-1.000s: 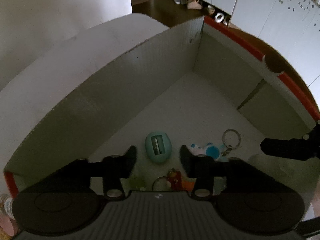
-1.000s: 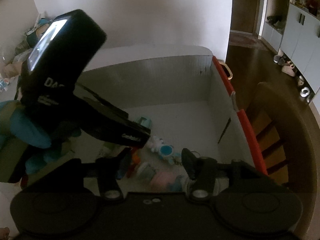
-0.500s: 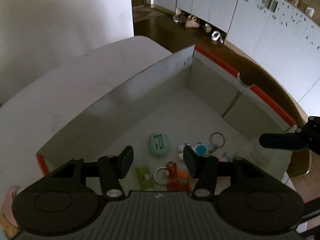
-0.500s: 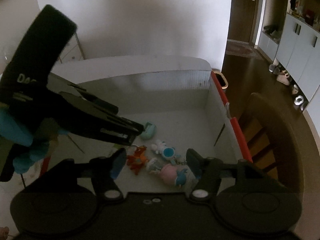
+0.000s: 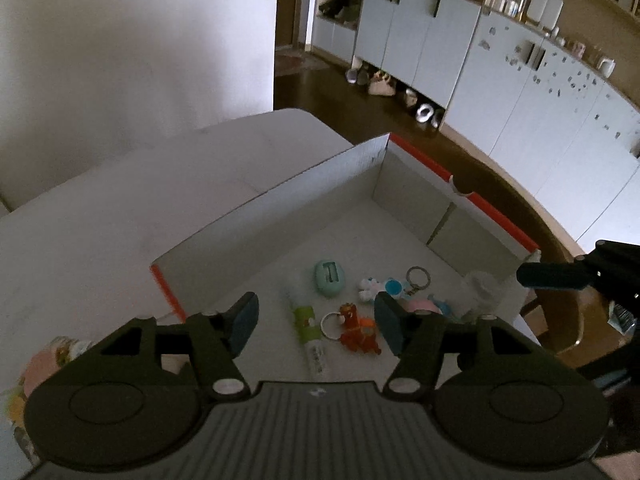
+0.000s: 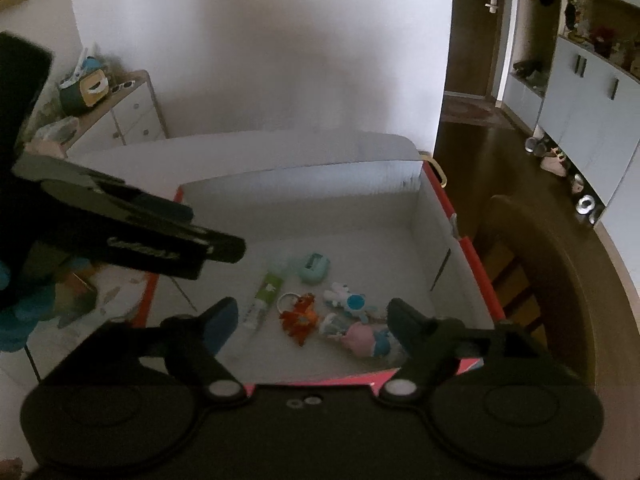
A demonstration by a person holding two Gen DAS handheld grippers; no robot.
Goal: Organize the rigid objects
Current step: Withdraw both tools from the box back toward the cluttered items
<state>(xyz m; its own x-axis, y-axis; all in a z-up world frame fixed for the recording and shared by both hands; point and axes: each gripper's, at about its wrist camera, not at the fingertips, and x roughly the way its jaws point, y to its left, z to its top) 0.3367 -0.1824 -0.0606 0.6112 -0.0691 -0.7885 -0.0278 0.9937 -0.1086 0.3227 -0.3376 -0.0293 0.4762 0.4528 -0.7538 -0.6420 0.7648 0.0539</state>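
An open cardboard box with an orange-red rim holds several small items. On its white floor lie a teal oval case, a green-and-white tube, an orange toy keychain, a white-and-blue figure keychain and a pink-and-blue toy. My left gripper hangs above the box's near side, jaws opening, nothing between them. My right gripper hovers over the near rim, jaws also opening and empty. In the right wrist view the left gripper crosses the left side.
The box stands on a white table. A wooden chair is close by the box's right side. A colourful packet lies on the table left of the box. Pale cabinets and shoes are far behind.
Both grippers have lifted up and back out of the box, and their jaws stand wider. The green tube now lies in full view on the box floor.
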